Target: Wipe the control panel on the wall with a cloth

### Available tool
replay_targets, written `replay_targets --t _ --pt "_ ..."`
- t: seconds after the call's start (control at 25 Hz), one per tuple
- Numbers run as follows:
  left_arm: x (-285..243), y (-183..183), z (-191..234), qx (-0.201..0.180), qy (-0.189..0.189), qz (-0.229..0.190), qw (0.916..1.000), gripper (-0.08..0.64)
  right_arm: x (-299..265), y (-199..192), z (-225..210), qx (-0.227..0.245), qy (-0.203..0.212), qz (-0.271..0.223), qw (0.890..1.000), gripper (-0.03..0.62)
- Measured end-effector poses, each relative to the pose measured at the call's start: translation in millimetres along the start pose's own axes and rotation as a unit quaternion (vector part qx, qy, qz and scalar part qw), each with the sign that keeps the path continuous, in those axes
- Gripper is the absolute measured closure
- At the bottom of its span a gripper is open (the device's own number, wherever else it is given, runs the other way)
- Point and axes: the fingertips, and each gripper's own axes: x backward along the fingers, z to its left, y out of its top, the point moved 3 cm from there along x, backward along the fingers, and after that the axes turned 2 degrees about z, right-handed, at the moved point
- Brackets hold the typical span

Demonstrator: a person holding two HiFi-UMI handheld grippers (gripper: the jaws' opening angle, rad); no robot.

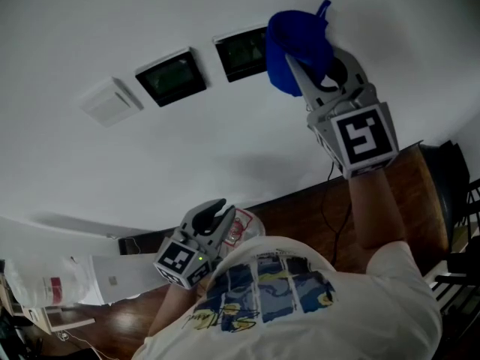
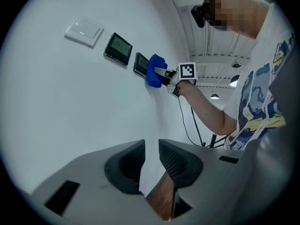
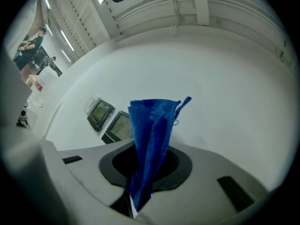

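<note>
1. The blue cloth (image 1: 295,40) is being gripped by the right gripper (image 1: 301,64), whose jaws are being closed on its lower part, as seen in the right gripper view (image 3: 146,170).
2. The cloth (image 3: 151,135) is being held bunched into a long, narrow fold. Its long axis is being kept in line with the jaws, and its free end is being pointed away from the gripper towards the white wall (image 1: 225,148).
3. A small hanging loop (image 3: 184,102) is being shown at the far corner of the cloth.
4. In the head view, the cloth is being held up at the right edge of the dark control panel (image 1: 240,53), which it is partly covering.
5. In the left gripper view, the cloth (image 2: 155,71) is being seen against the near end of that panel (image 2: 140,63).
6. A second panel (image 1: 172,76) and a white switch plate (image 1: 111,100) are being shown further left on the wall.
7. The left gripper (image 1: 215,214) is being held low, near the person's chest and above a wooden surface (image 1: 300,216). Its jaws (image 2: 151,159) are being kept slightly apart, with nothing between them.
</note>
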Motion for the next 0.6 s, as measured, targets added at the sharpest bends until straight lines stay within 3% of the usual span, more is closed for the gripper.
replay_targets --t 0.2,0.6 --pt "-21.4 6.1 -13.0 0.005 0.02 0.001 0.9998 0.486 0.6 -19.6 -28.8 -0.007 0.007 -0.005 1.0 0.517" --pt "-23.3 9.5 -31.6 0.029 0.097 0.028 0.9944 0.486 0.7 -30.1 -34.3 -0.056 0.064 -0.044 0.995 0.515"
